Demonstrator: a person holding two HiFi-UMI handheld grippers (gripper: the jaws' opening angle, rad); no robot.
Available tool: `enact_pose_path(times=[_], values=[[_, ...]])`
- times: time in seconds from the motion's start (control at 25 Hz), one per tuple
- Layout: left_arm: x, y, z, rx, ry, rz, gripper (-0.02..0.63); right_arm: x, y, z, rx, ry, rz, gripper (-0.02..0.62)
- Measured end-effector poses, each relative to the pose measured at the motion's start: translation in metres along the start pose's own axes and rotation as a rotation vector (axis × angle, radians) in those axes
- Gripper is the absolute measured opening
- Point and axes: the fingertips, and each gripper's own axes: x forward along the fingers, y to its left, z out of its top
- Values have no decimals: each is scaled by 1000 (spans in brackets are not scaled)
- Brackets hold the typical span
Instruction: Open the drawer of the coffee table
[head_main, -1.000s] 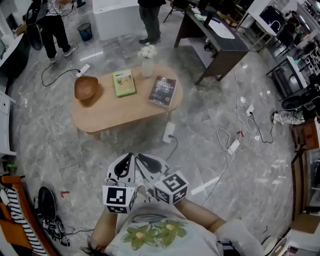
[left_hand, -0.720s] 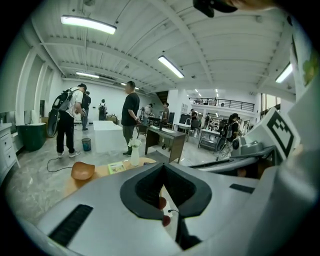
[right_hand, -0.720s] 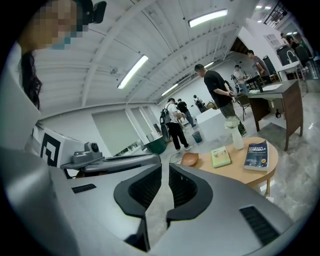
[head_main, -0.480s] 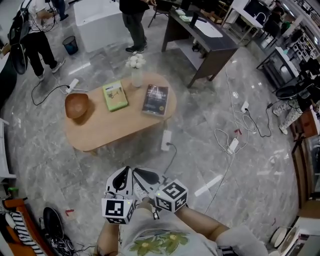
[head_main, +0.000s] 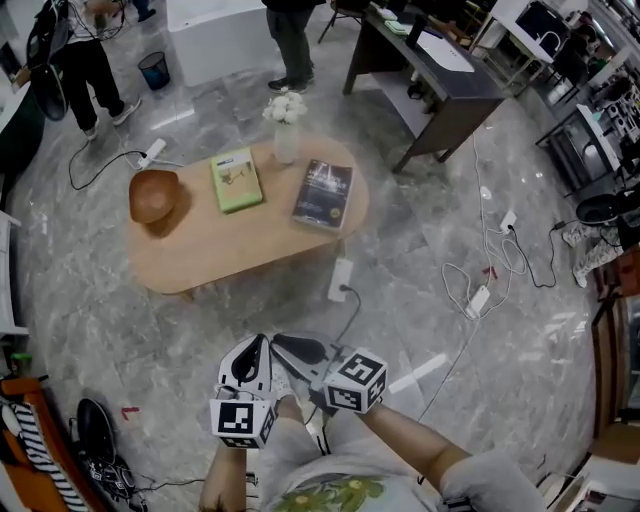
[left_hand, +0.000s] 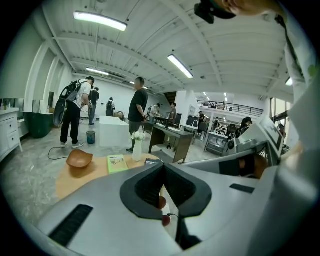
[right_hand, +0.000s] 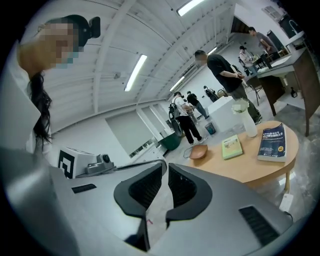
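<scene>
— Nearest first: what are the hands doing?

— Both are low in the head view, close to the person's body. The left gripper (head_main: 262, 340) has its jaws pressed together with nothing between them. The right gripper (head_main: 279, 341) is clenched and empty as well (its own view shows only a thin slit between the pads). The two sit side by side, close together.

— And the coffee table?

— The coffee table (head_main: 230, 250) stands well apart from both grippers, ahead across the grey marble floor (head_main: 120, 320). A white power strip (head_main: 340, 279) lies on the floor just beside its near edge. I cannot make out the drawer in any view.

— What's on top?

— A wooden bowl (head_main: 153, 195) is at the left end, with a green book (head_main: 237, 180) beside it. A dark book (head_main: 324, 193) lies toward the right, and a vase of white flowers (head_main: 286, 125) stands at the far edge.

— Beyond it?

— A standing person (head_main: 292, 40), a second person (head_main: 88, 60) off to the left, a dark bin (head_main: 154, 70) between them, and a dark desk (head_main: 440, 85) to the right.
</scene>
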Motion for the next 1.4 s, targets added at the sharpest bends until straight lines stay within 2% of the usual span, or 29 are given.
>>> enact_pose_path(times=[0.36, 0.8, 1.12, 1.4], values=[[31, -6, -13, -20, -45, 61, 9, -6, -35, -2, 1, 3, 46, 23], [97, 36, -86, -39, -81, 121, 9, 33, -115, -54, 10, -50, 49, 23], [147, 71, -129, -18, -88, 100, 9, 68, -169, -84, 17, -71, 49, 23], [183, 88, -169, -14, -76, 83, 9, 88, -216, -113, 21, -81, 9, 23]])
